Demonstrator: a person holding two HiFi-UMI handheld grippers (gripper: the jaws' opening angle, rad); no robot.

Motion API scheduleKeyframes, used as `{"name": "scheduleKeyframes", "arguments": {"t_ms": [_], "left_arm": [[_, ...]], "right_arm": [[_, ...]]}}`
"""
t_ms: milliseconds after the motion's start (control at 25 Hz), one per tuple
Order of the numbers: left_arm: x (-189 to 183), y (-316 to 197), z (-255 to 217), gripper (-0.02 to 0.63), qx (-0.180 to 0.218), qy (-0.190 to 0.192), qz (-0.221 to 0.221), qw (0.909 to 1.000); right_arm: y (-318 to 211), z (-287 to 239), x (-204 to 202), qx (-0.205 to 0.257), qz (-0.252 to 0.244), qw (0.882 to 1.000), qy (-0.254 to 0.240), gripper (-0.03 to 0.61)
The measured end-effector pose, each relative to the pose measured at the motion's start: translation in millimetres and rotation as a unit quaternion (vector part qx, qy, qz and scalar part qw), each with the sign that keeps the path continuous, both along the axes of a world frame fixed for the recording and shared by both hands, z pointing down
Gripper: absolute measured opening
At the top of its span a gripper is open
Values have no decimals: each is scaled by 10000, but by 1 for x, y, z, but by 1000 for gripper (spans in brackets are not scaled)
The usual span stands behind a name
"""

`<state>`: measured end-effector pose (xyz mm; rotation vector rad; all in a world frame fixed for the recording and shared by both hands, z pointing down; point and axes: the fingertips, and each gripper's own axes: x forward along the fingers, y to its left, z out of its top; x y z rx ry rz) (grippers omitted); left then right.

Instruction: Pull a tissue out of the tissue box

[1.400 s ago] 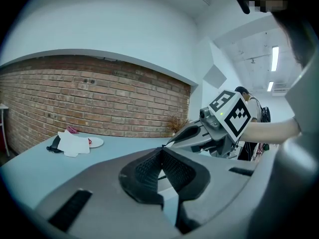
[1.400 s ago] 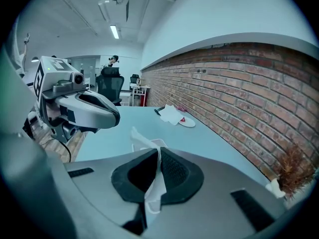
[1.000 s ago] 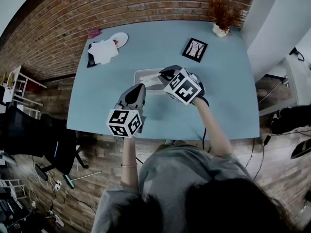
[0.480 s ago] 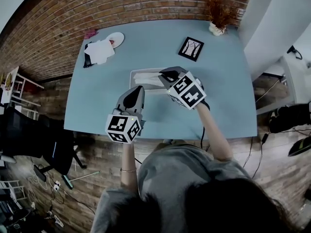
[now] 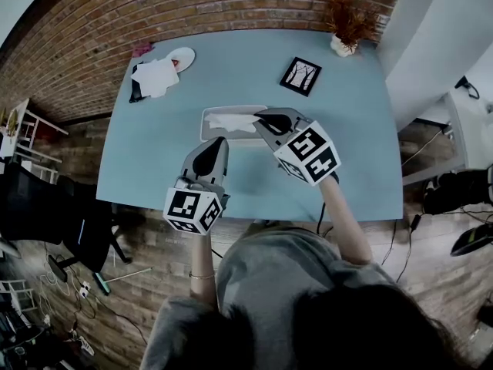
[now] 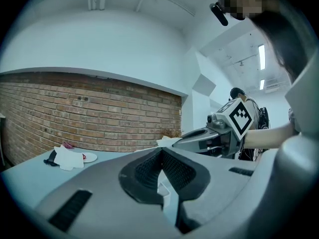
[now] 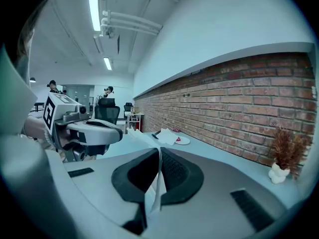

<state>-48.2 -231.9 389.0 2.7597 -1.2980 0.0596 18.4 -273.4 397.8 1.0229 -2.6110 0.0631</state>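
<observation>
- Tissue (image 7: 158, 180) is pinched between the pressed-together jaws of the right gripper (image 5: 260, 119), at the right end of the tissue box (image 5: 219, 123).
- Tissue box is seen lying on the blue table (image 5: 347, 129).
- Left gripper (image 5: 219, 139) is held beside the box, jaws pressed together.

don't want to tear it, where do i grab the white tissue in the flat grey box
Pinch the raised flap of the white paper tissue, above the flat grey tissue box, coming from the box's right end in the head view. Only that flap stands free; the rest lies inside. The right hand-held gripper is shut on it there.
</observation>
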Motion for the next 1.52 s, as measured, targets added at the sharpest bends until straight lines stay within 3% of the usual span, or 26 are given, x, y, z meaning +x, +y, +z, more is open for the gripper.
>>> {"name": "scheduleKeyframes", "arguments": {"t_ms": [600,1520], "left_arm": [[20,27,-10,3,342,128,-46,9993],[22,19,-10,3,364,72,-179,9991]], "right_arm": [[44,-14,21,376,85,9971,-655,0],[37,-14,28,503,-7,9958,-764,0]]}}
